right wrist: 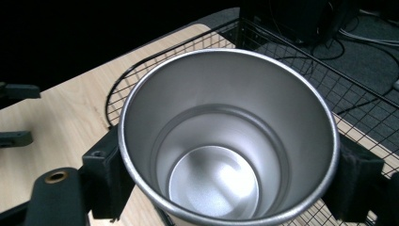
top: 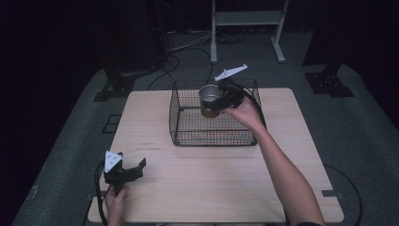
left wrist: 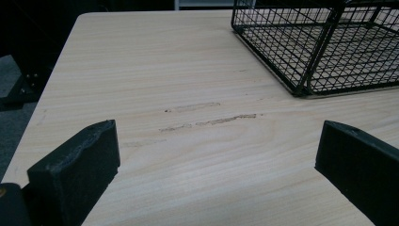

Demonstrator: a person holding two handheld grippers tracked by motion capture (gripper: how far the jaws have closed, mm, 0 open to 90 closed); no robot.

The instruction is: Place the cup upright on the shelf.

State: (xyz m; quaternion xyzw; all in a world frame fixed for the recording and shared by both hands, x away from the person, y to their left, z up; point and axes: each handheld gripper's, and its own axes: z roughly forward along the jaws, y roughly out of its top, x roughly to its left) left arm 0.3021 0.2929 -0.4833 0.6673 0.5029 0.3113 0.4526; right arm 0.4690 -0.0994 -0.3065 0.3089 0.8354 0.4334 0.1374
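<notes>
A shiny steel cup (top: 209,96) hangs upright above the black wire basket (top: 188,123), and my right gripper (top: 221,101) is shut on its sides. In the right gripper view the empty cup (right wrist: 226,141) sits between both black pads (right wrist: 106,179), mouth toward the camera. My left gripper (top: 129,172) rests low over the table's near-left corner, open, with nothing between its fingers (left wrist: 75,174). The left gripper view looks across bare wood toward the basket (left wrist: 320,52).
The light wooden table (top: 211,188) carries the wire basket at its far middle. Dark floor with cables (top: 174,61) and a white stand's legs (top: 247,28) lie beyond the far edge. Faint scuff marks (left wrist: 207,120) streak the wood ahead of the left gripper.
</notes>
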